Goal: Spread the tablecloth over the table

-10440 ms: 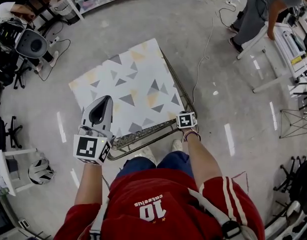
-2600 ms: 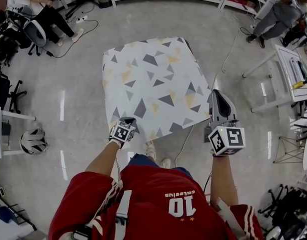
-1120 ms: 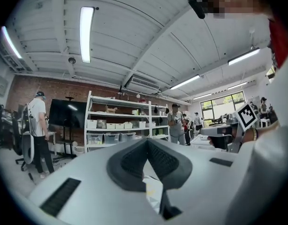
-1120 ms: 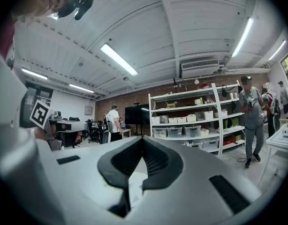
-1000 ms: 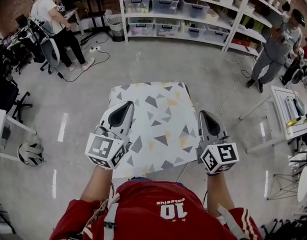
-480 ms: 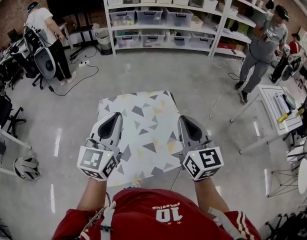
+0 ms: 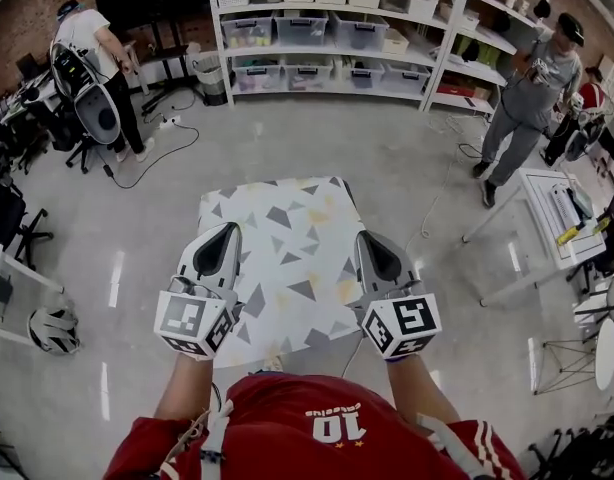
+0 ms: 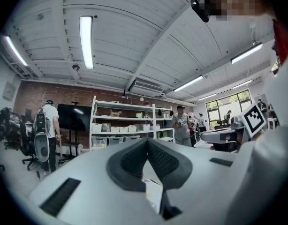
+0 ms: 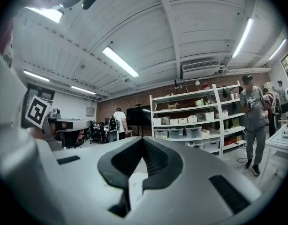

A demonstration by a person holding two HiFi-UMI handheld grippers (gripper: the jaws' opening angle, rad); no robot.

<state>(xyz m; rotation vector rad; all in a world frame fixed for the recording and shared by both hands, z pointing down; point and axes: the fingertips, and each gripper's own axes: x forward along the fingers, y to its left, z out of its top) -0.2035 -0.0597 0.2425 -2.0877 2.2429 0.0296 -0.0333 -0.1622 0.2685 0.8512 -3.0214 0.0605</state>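
- Jaws of the left gripper [image 7: 230,231] were pressed together with nothing between them. It was held level in the air above the near left part of the cloth and touched nothing.
- The tablecloth [image 7: 287,258], white with grey and yellow triangles, lay flat over the small table in the middle of the floor. It covered the top from the far edge to the near one, so the table itself was hidden. No large fold or bunch showed on it.
- The right gripper [image 7: 366,238] was likewise level above the near right part of the cloth, its jaws shut and empty, clear of the fabric.
- At the far right a person [image 7: 532,83] stood by the shelving [image 7: 327,28], well apart from the table.
- Judging by this, the spreading looked done or very nearly so: the cloth was laid out and neither gripper held it. What might remain is a check that the overhang is even. The near edge lay partly behind the grippers, so whether it hung straight could not be told.
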